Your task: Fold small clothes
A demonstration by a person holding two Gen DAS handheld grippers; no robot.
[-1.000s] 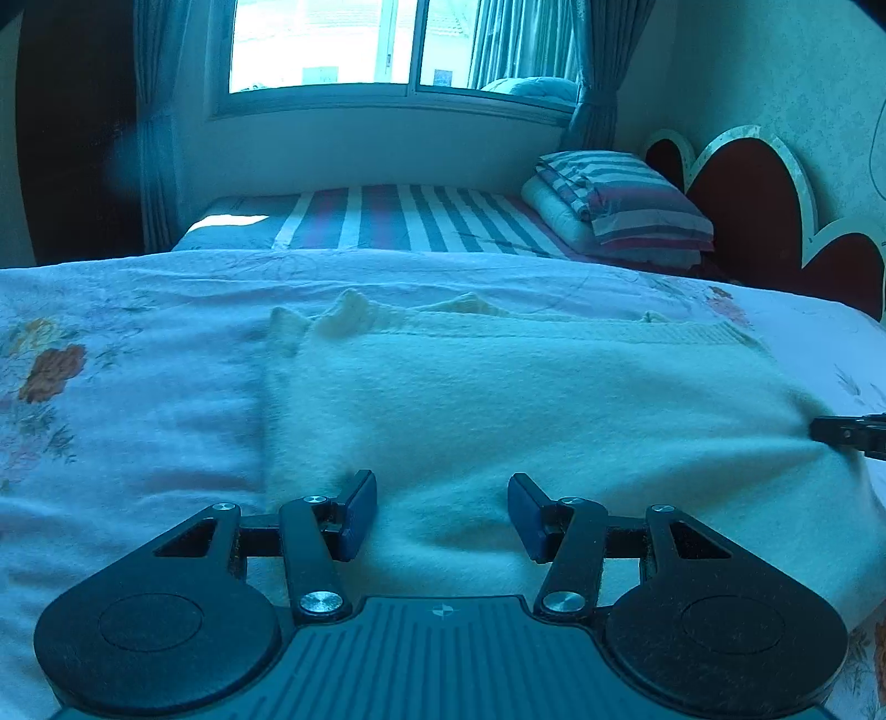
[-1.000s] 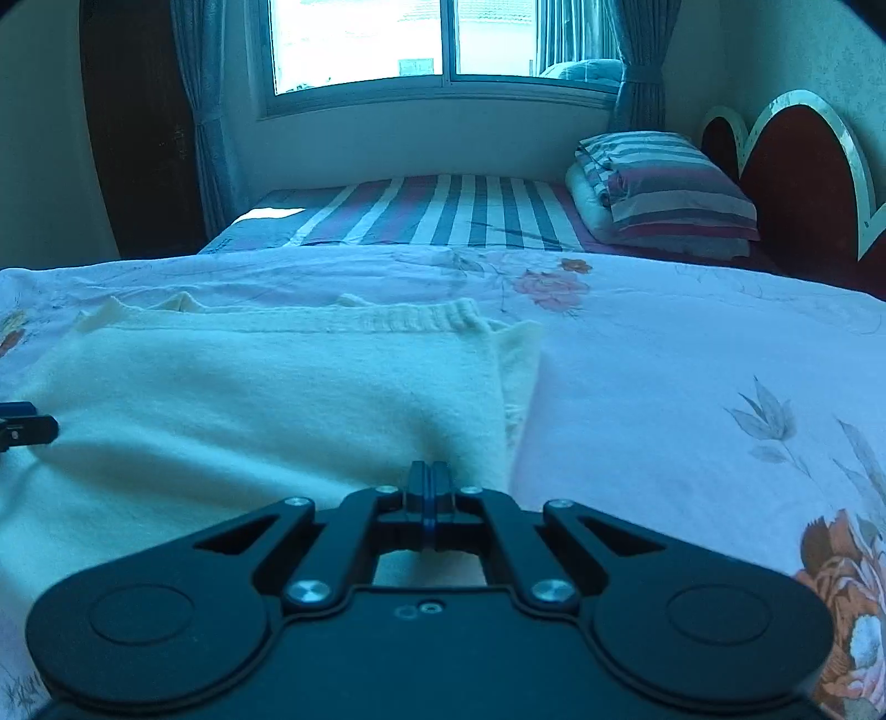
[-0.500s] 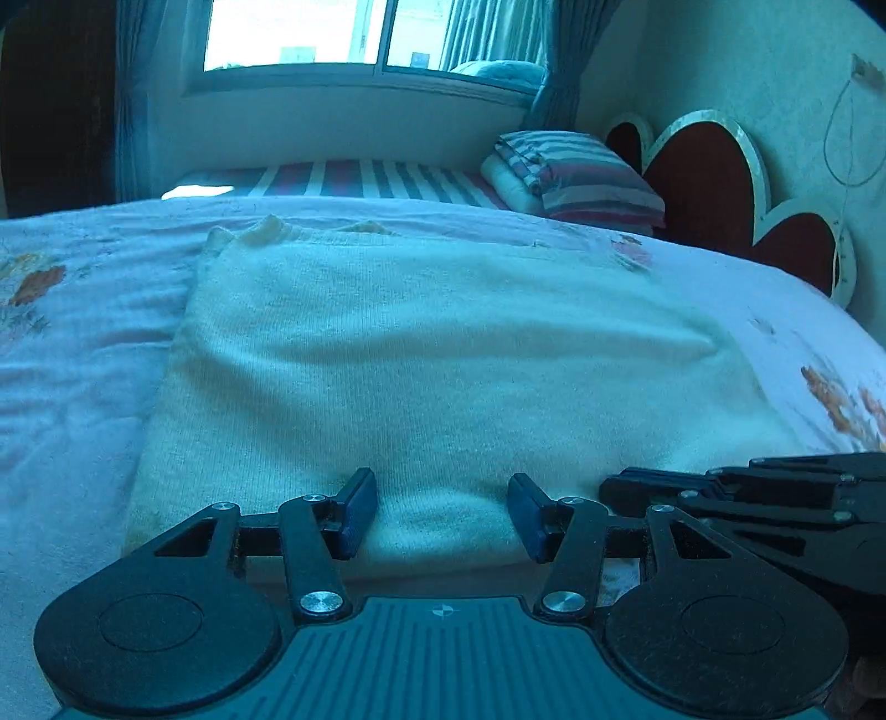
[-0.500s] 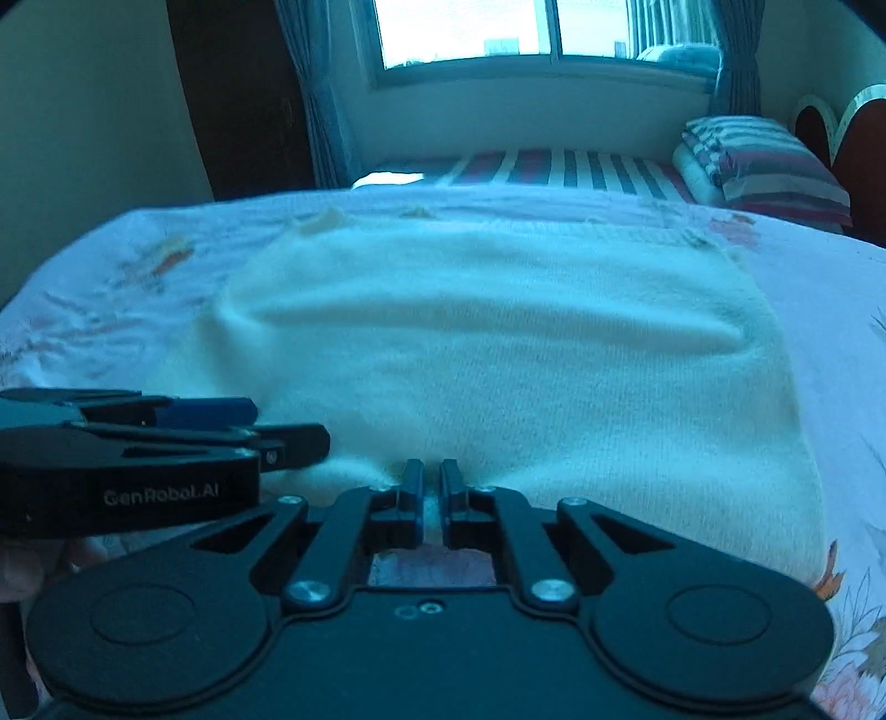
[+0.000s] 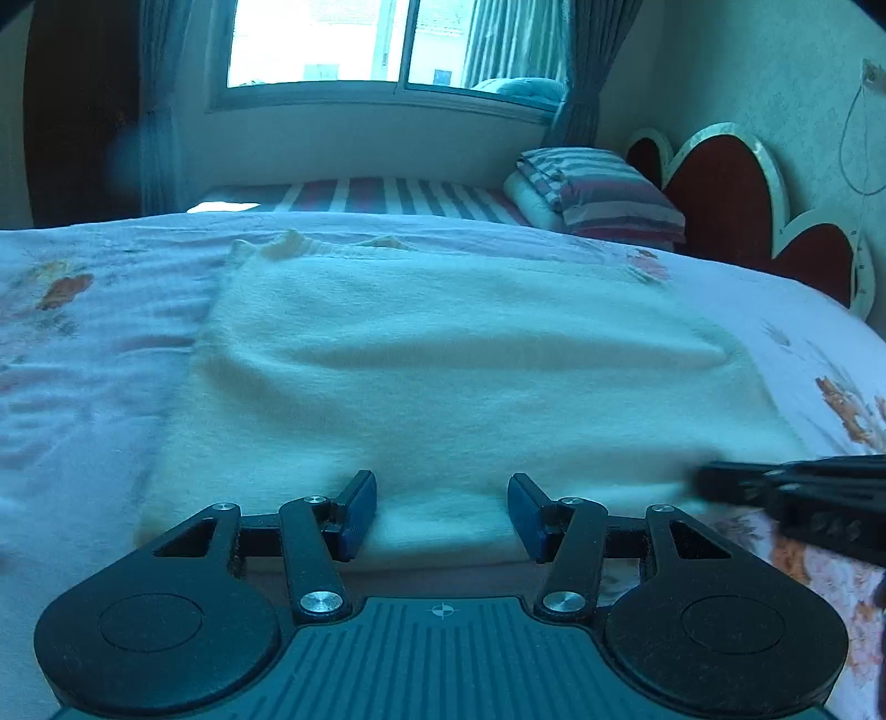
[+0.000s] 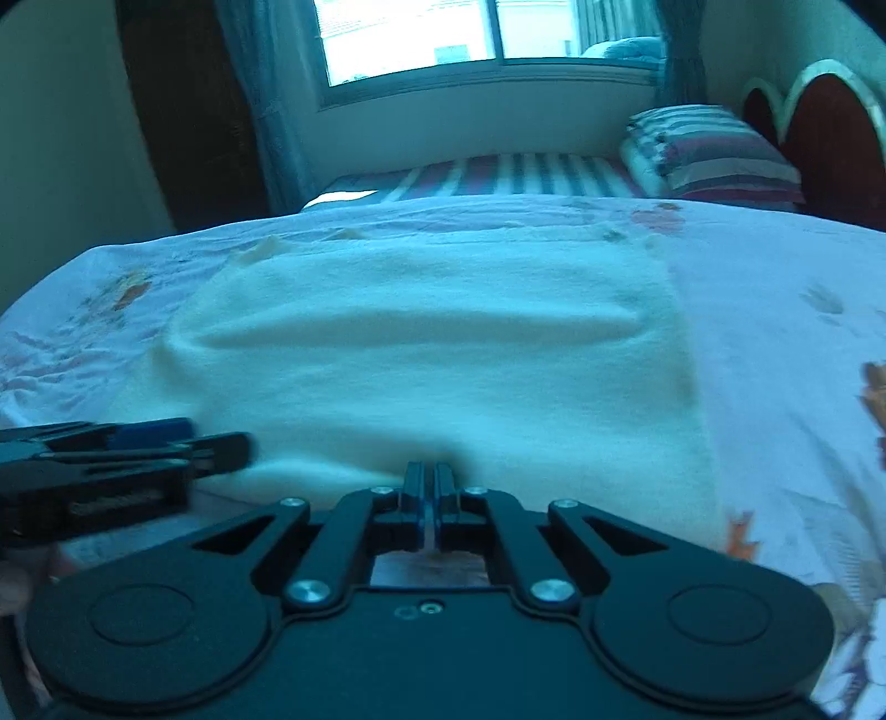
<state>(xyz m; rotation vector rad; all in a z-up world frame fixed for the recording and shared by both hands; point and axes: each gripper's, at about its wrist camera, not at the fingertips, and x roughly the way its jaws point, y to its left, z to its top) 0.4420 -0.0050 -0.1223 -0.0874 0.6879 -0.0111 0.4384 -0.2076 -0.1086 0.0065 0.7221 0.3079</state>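
Observation:
A cream knitted garment (image 5: 459,376) lies flat and folded on the floral bedsheet (image 5: 83,354); it also shows in the right wrist view (image 6: 437,354). My left gripper (image 5: 442,512) is open and empty, its blue fingertips at the garment's near edge. My right gripper (image 6: 429,487) has its jaws together at the near edge; whether cloth is pinched there is unclear. The right gripper shows at the lower right of the left wrist view (image 5: 797,487). The left gripper shows at the left of the right wrist view (image 6: 111,459).
A striped mattress (image 5: 387,194) with a stack of folded striped bedding (image 5: 598,188) lies beyond the bed. A red heart-shaped headboard (image 5: 736,194) stands at the right. A window with curtains (image 5: 387,44) is on the far wall.
Both grippers have pulled back to the garment's near edge and come close together. The right gripper stays shut and the left stays open.

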